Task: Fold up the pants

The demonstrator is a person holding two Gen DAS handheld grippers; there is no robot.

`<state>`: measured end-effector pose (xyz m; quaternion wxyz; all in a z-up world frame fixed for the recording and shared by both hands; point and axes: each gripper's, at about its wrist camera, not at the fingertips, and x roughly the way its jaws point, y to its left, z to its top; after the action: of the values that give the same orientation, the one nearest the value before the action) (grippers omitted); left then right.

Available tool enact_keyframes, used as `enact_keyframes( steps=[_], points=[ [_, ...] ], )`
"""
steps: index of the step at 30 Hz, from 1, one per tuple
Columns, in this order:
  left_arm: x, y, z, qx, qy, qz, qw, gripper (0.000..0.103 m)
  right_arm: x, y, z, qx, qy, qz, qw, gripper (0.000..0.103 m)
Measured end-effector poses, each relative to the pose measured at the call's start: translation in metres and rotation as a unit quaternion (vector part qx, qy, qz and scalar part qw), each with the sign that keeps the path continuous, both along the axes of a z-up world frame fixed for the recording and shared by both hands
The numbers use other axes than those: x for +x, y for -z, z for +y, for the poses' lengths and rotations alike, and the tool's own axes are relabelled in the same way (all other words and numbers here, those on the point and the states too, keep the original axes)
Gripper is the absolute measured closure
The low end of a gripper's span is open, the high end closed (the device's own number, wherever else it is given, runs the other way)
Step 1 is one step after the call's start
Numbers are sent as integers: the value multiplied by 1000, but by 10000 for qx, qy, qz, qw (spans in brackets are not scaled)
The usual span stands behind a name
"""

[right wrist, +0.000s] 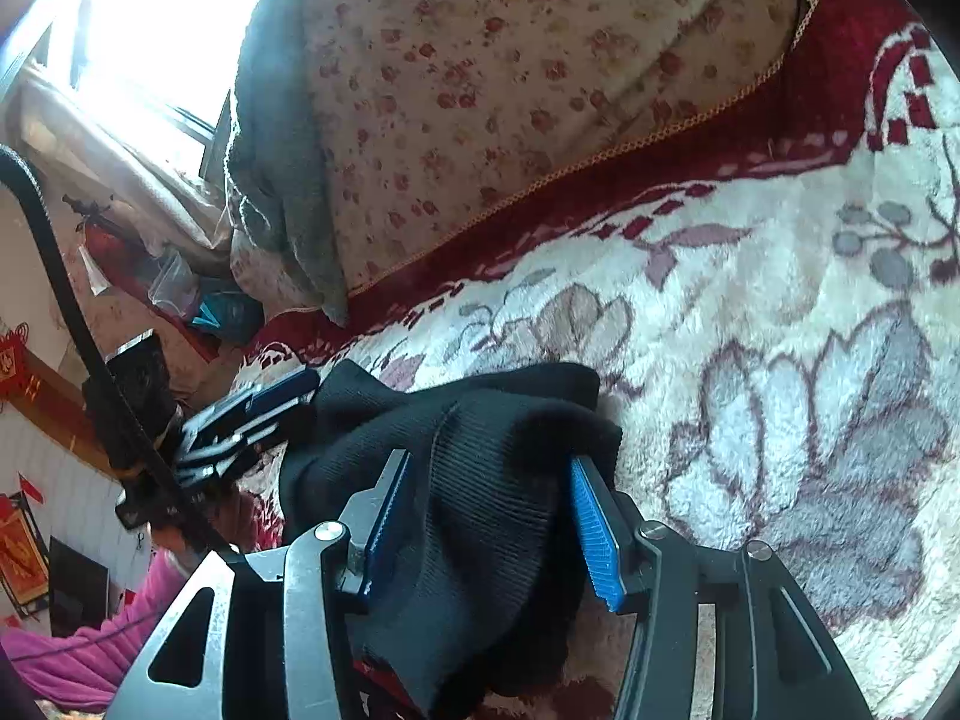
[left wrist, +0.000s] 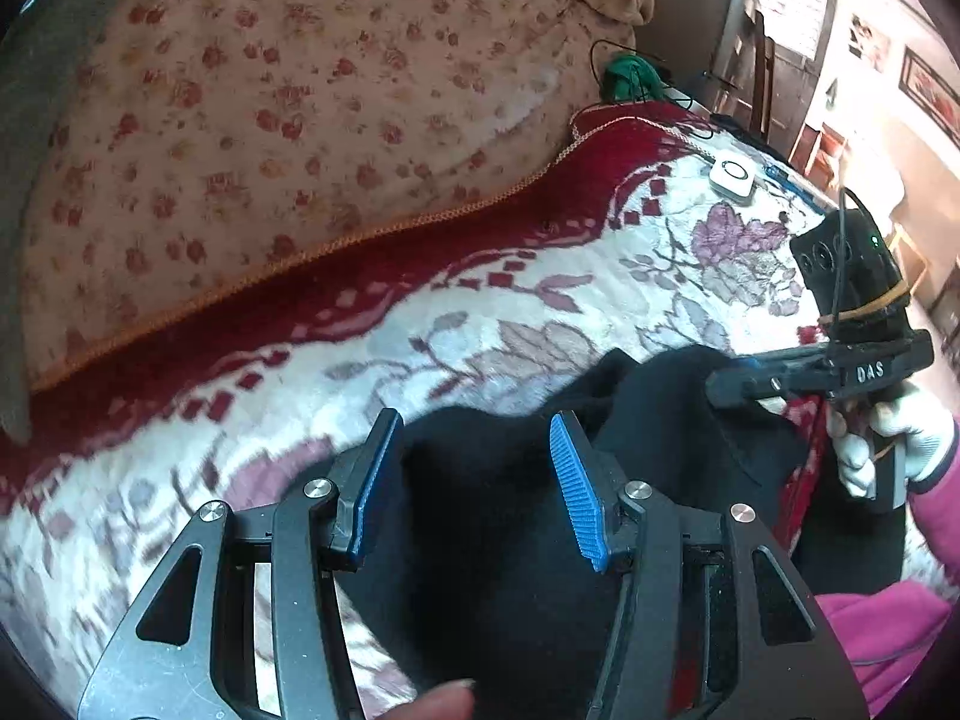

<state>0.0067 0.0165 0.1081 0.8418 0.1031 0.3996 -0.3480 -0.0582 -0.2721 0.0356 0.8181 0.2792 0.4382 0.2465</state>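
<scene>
Black knitted pants [left wrist: 480,516] lie bunched on a white floral bed blanket [left wrist: 540,312]. My left gripper [left wrist: 474,420] hovers over their near end, jaws apart, the dark cloth showing between the blue pads [left wrist: 576,480] with no pinch visible. In the right wrist view a thick fold of the pants [right wrist: 480,420] fills the gap of my right gripper [right wrist: 489,459]; its jaws stand wide and the fabric rests loosely between them. Each gripper shows in the other view: the right gripper [left wrist: 738,387], held by a white-gloved hand [left wrist: 900,438], and the left gripper [right wrist: 282,396] at the pants' far edge.
A cream rose-print quilt [left wrist: 300,90] is heaped behind the blanket's dark red border [left wrist: 360,294]. A small white device [left wrist: 732,177] and a green bundle [left wrist: 630,75] lie at the far end. A pink sleeve [left wrist: 882,618] is at lower right; a grey cloth [right wrist: 282,120] hangs near the window.
</scene>
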Motion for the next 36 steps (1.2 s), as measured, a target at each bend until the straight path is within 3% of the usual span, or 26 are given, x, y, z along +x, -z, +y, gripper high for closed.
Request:
enact_keyframes(
  steps=[5, 8, 12, 13, 14, 19, 28, 30, 32, 36],
  points=[
    [20, 7, -2, 209, 280, 60, 9994, 52, -1, 2, 5, -15, -54, -27, 10000, 53],
    [27, 19, -8, 310, 596, 350, 9971, 52, 0, 1, 6, -4, -76, -67, 9999, 53],
    [20, 31, -11, 662, 733, 32, 9951, 52, -2, -6, 18, -398, -377, -408, 9977, 76],
    [17, 34, -11, 772, 674, -126, 9947, 57, -2, -7, 21, -467, -400, -525, 9967, 81],
    [14, 36, -10, 840, 604, -252, 9943, 70, -1, -7, 22, -462, -398, -553, 9966, 82],
    [14, 36, 6, 719, 215, -348, 9966, 87, 12, -20, 30, -618, -465, -785, 9939, 89],
    [26, 43, 37, 294, -746, -153, 9967, 89, 27, -34, 45, -1203, -443, -1148, 9851, 89],
    [24, 45, 37, 337, -855, -210, 9955, 89, 27, -35, 52, -1521, -554, -1193, 9796, 89],
    [24, 48, 36, 377, -952, -223, 9945, 89, 29, -23, 57, -2126, -610, -913, 9710, 89],
    [24, 47, 36, 357, -1057, -223, 9935, 89, 22, -14, 44, -1988, -403, -800, 9759, 88]
  ],
)
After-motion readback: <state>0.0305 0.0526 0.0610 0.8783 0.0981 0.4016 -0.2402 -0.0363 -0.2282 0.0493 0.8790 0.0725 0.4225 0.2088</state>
